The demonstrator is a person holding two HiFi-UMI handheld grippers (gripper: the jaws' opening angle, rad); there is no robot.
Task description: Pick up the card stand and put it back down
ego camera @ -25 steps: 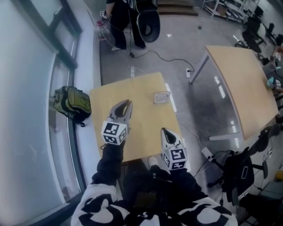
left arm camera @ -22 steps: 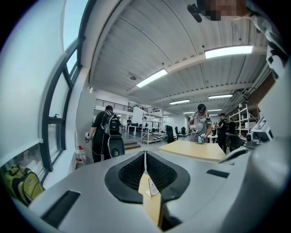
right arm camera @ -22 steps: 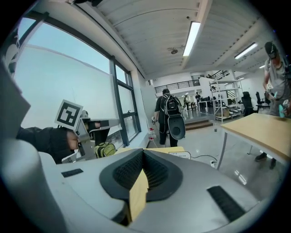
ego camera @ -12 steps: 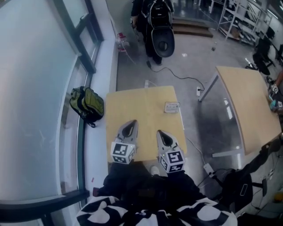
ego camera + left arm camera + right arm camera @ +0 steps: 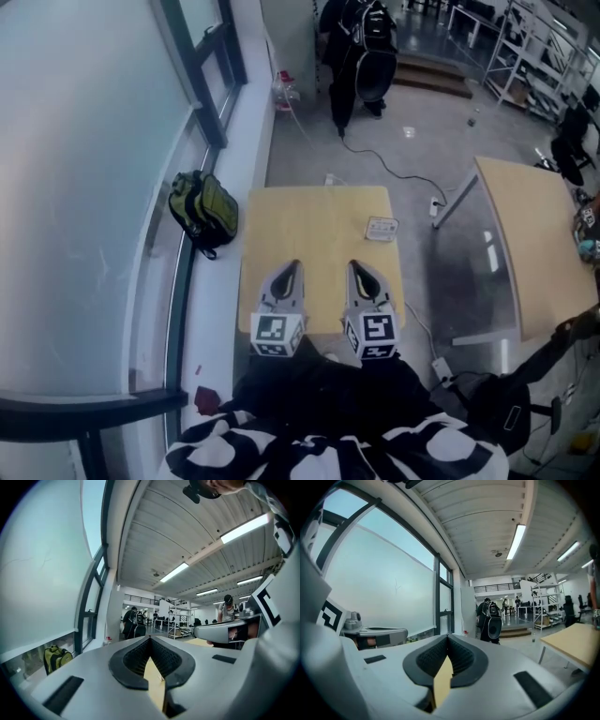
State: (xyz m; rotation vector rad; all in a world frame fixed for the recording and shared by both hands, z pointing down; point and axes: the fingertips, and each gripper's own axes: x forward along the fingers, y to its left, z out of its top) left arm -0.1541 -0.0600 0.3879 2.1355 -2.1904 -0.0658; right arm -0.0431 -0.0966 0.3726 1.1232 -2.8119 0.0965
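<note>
Two grippers hovering over near counter (image 5: 309,220) edge: left gripper (image 5: 292,270), right gripper (image 5: 357,270), jaws of each pressed together, pinching nothing. Card stand (image 5: 382,229) sitting on counter by far right edge, well apart from both. Pickup likely pending or already finished; pictures not settling which.

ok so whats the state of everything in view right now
left hand-held gripper: shut, empty
right hand-held gripper: shut, empty
card stand: resting on the table near its far right corner, not held
backpack: set down beside the table's left edge
</note>
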